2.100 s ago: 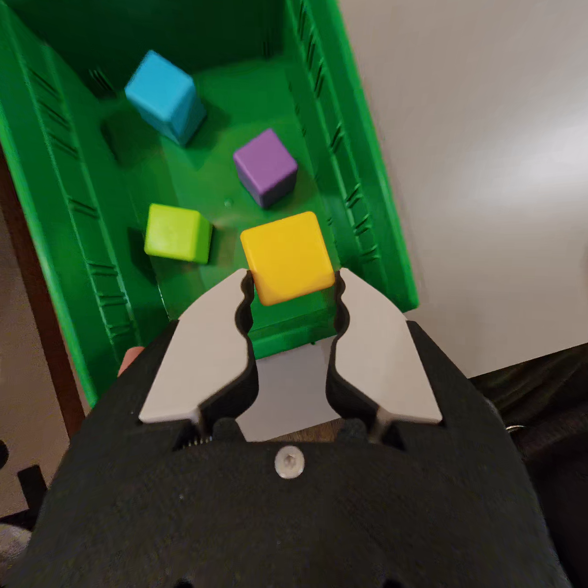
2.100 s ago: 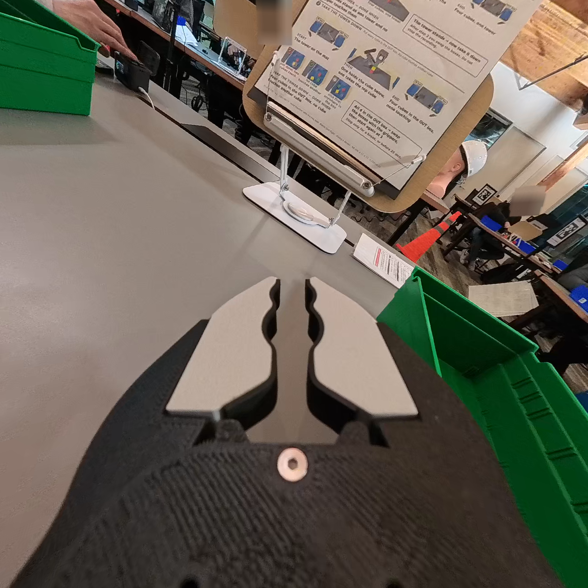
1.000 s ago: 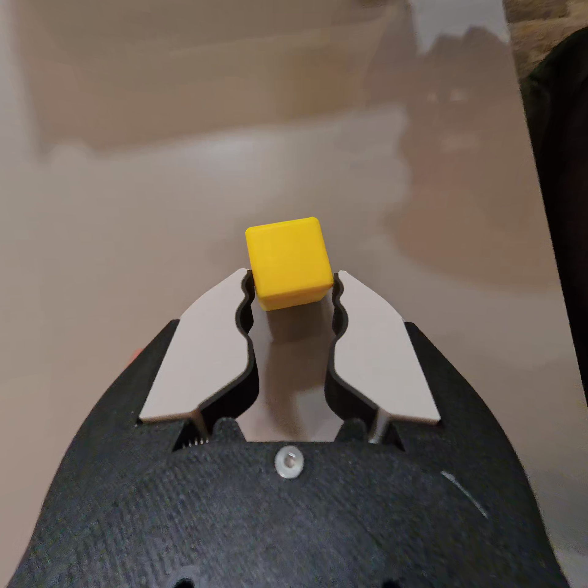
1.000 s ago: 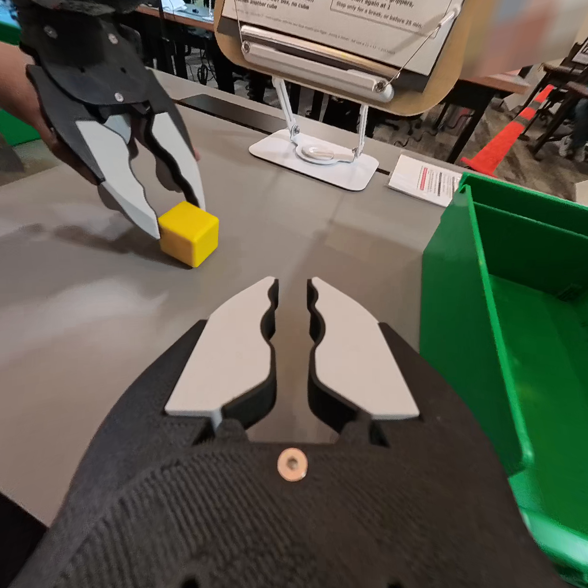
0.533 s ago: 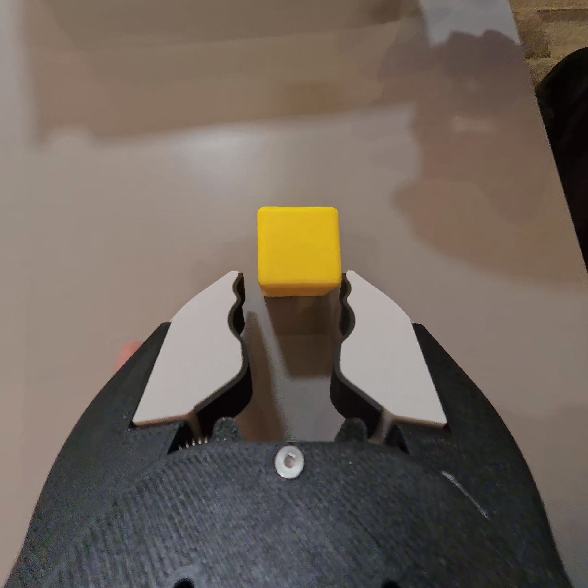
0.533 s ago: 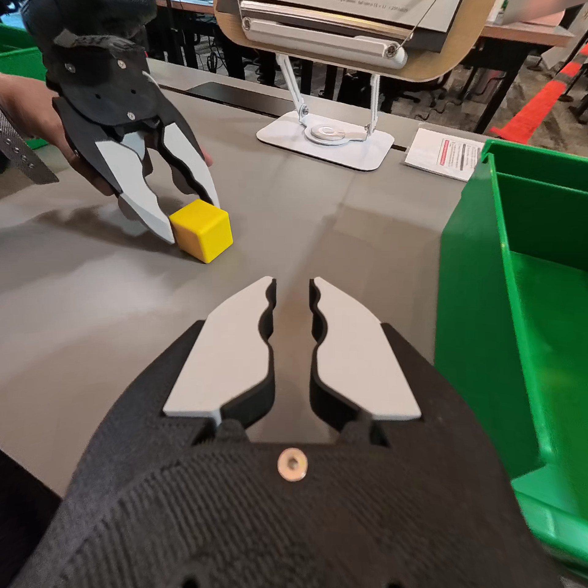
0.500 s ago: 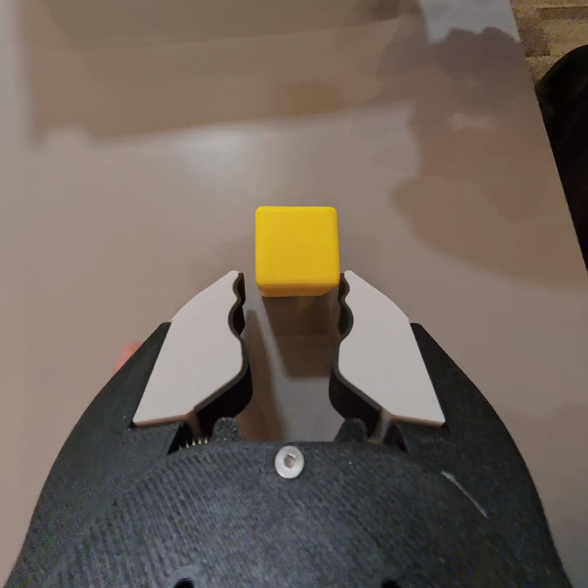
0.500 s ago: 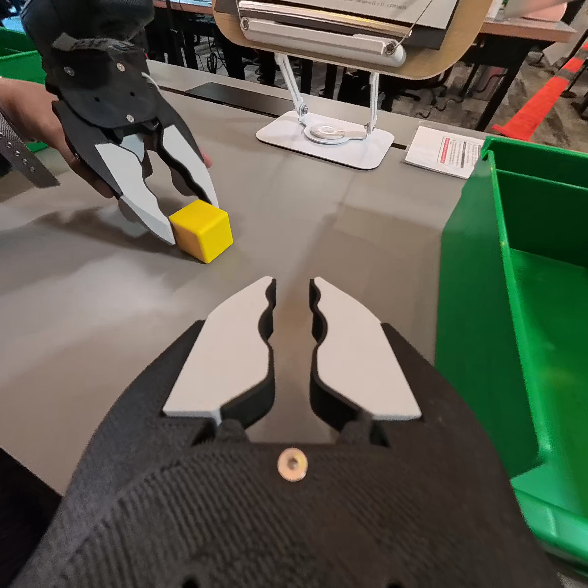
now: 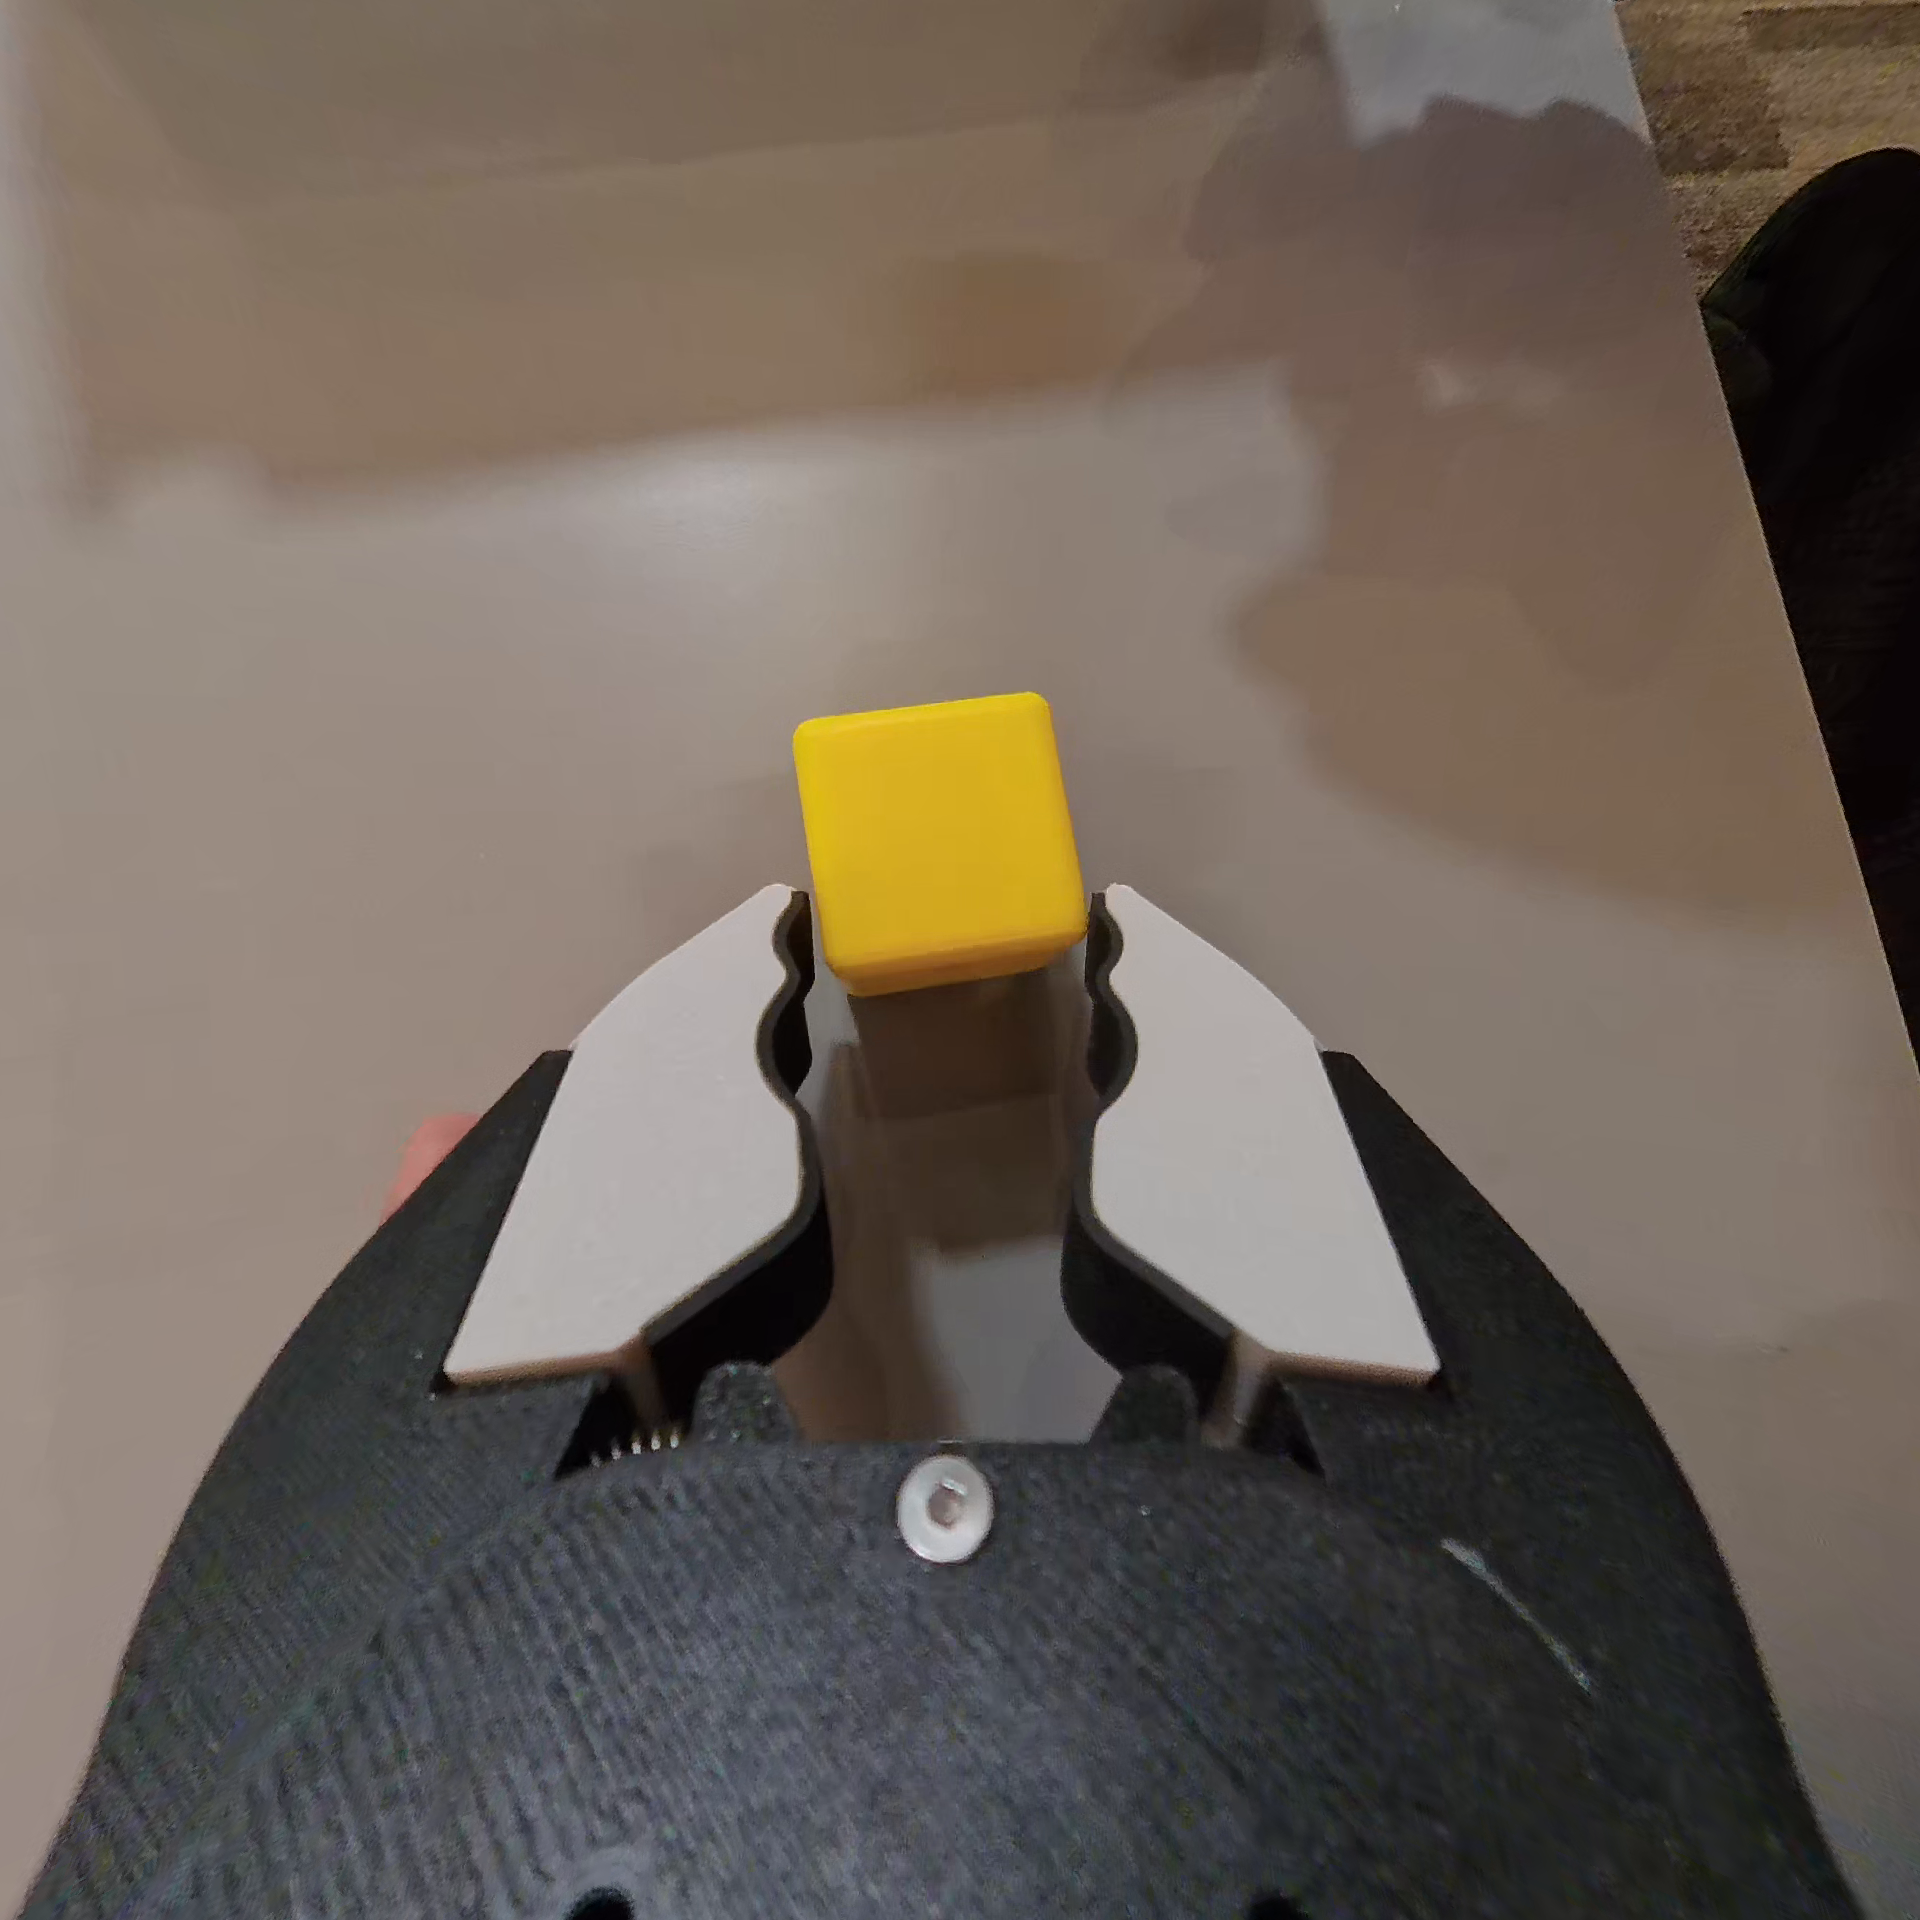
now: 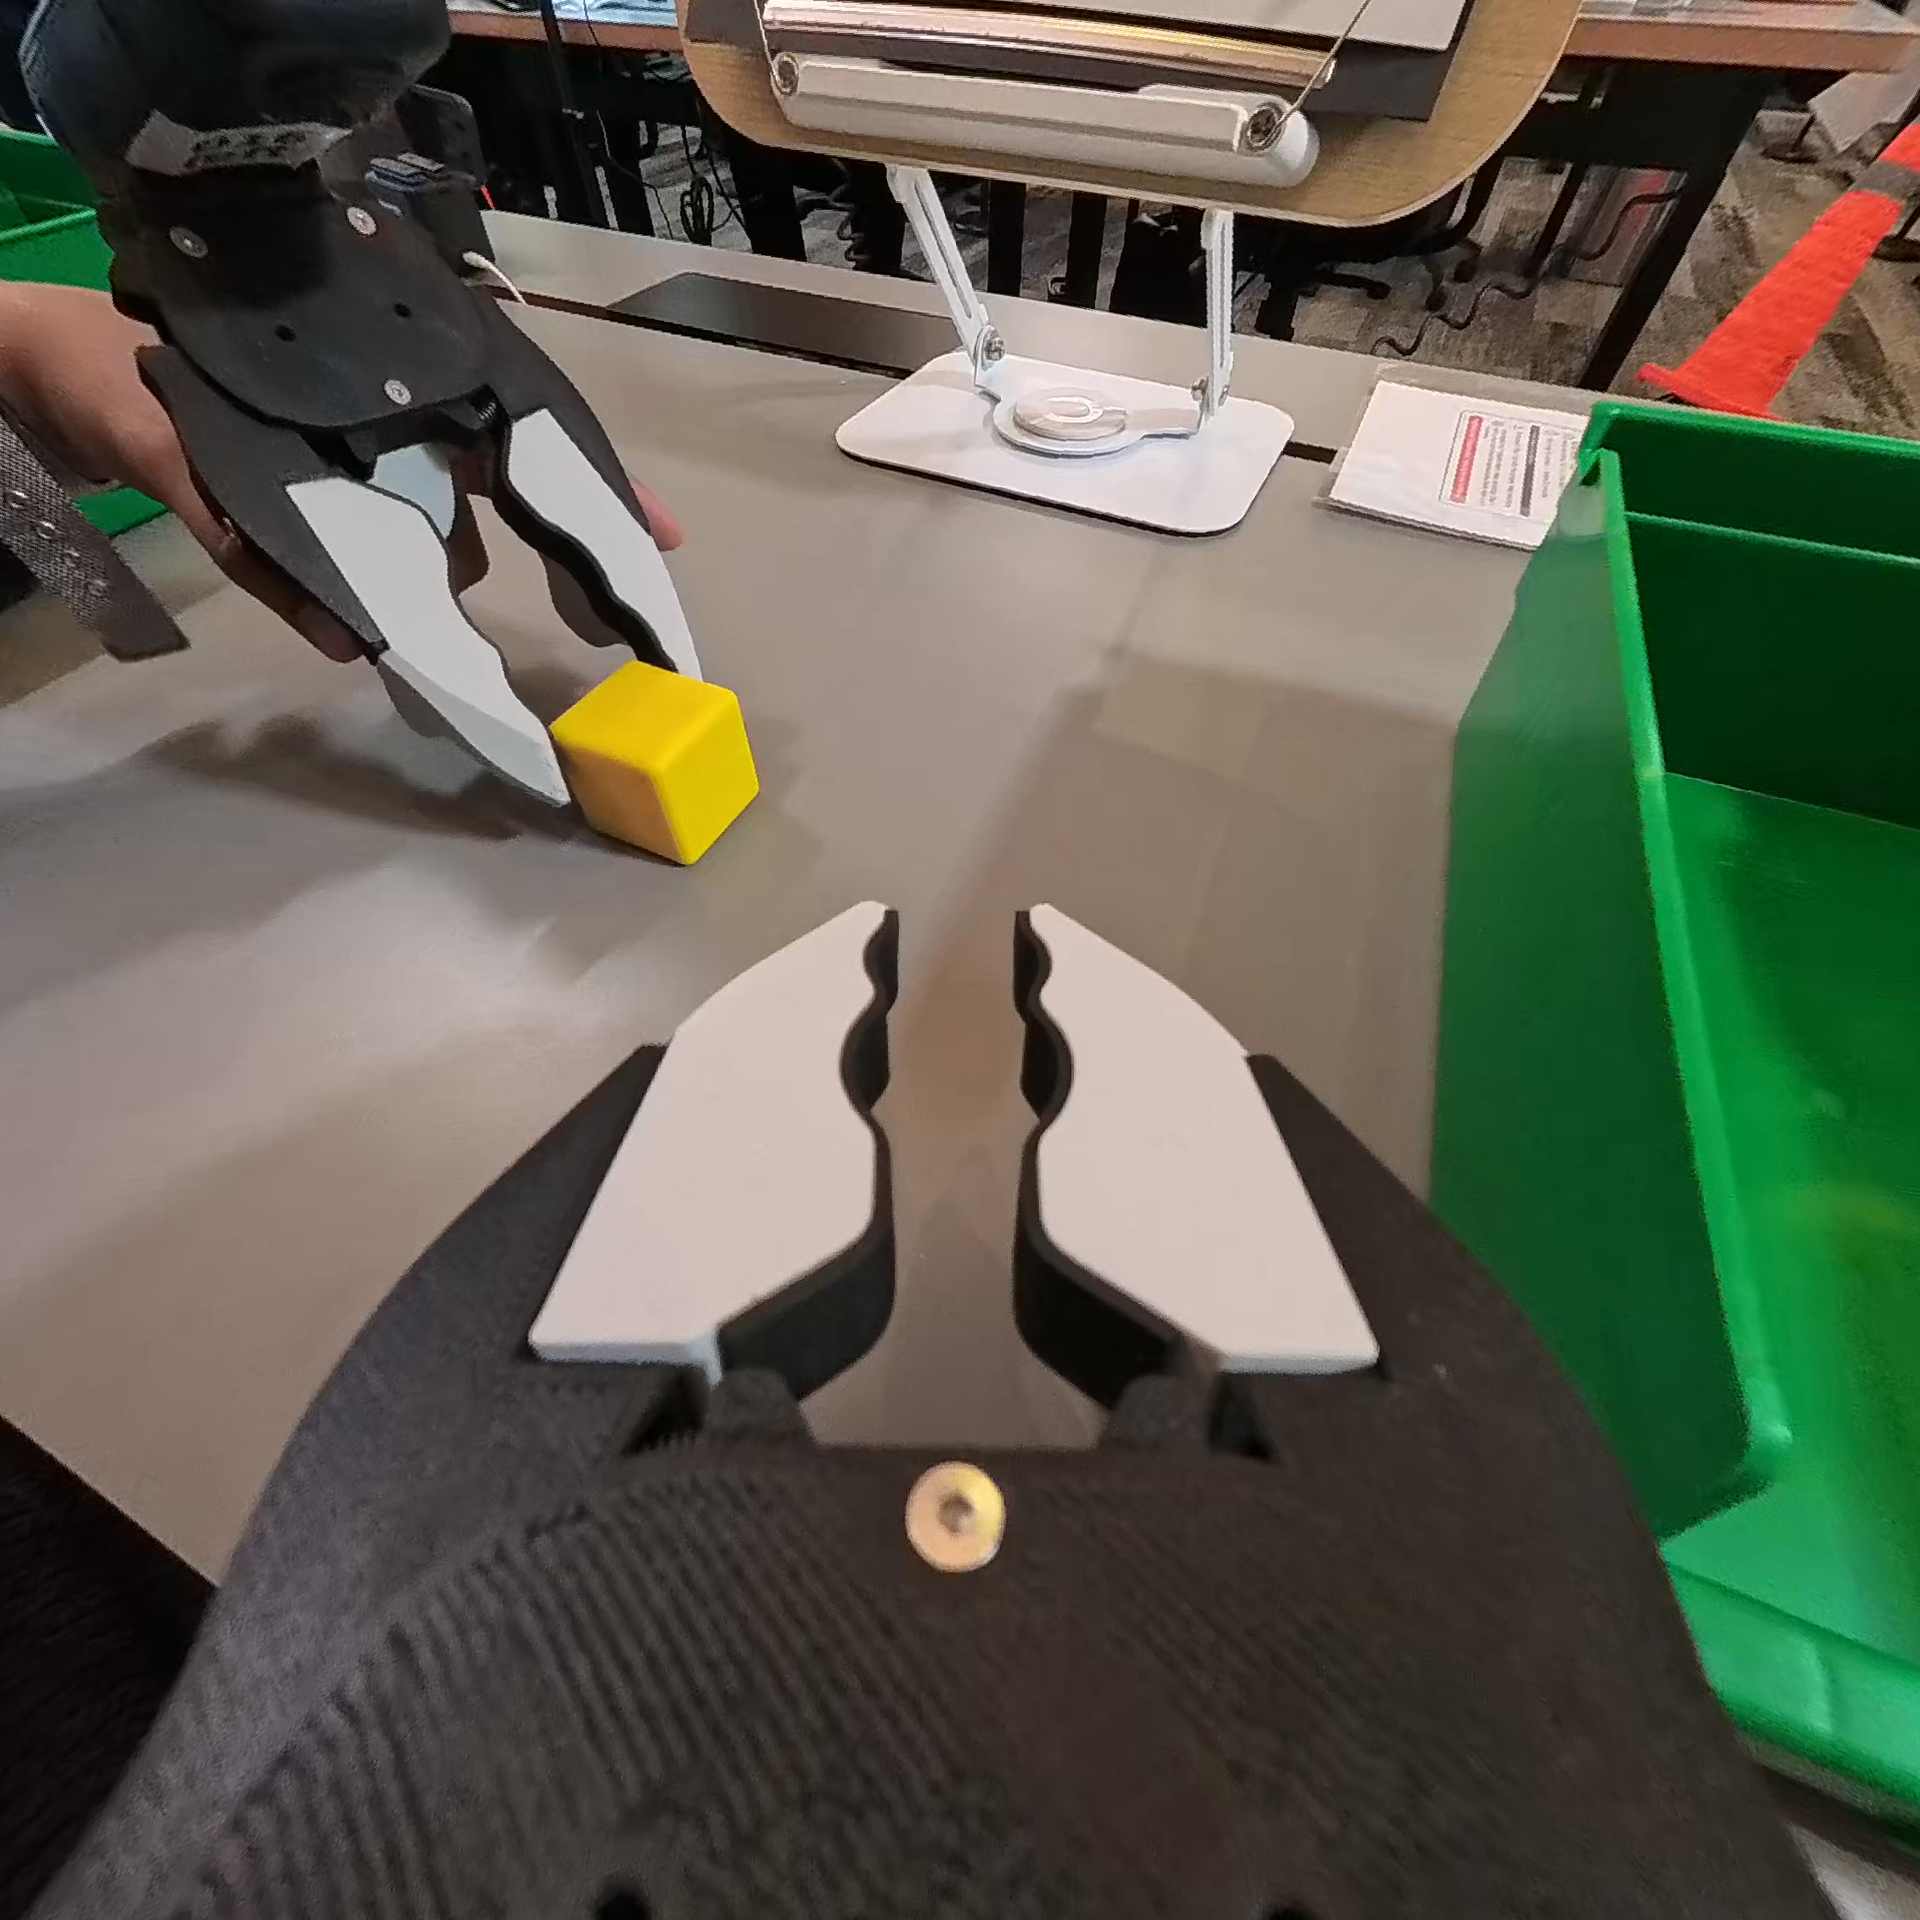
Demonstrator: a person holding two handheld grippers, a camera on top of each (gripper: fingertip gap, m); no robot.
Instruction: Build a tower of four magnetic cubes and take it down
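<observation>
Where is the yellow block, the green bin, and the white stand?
yellow block [image 10: 665, 753], right wrist view, on its top face.
green bin [image 10: 1558, 1039], right wrist view, on its outer side wall.
white stand [image 10: 1205, 473], right wrist view, on its flat base plate.

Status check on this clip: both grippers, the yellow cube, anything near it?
Left gripper open, fingertips flanking yellow cube, which sits on the grey table. Right gripper empty, narrowly open, hovering beside green bin. Nothing crowding the cube.

Left gripper [image 9: 940, 909] fingers spread, right gripper [image 10: 954, 914] narrowly parted
</observation>
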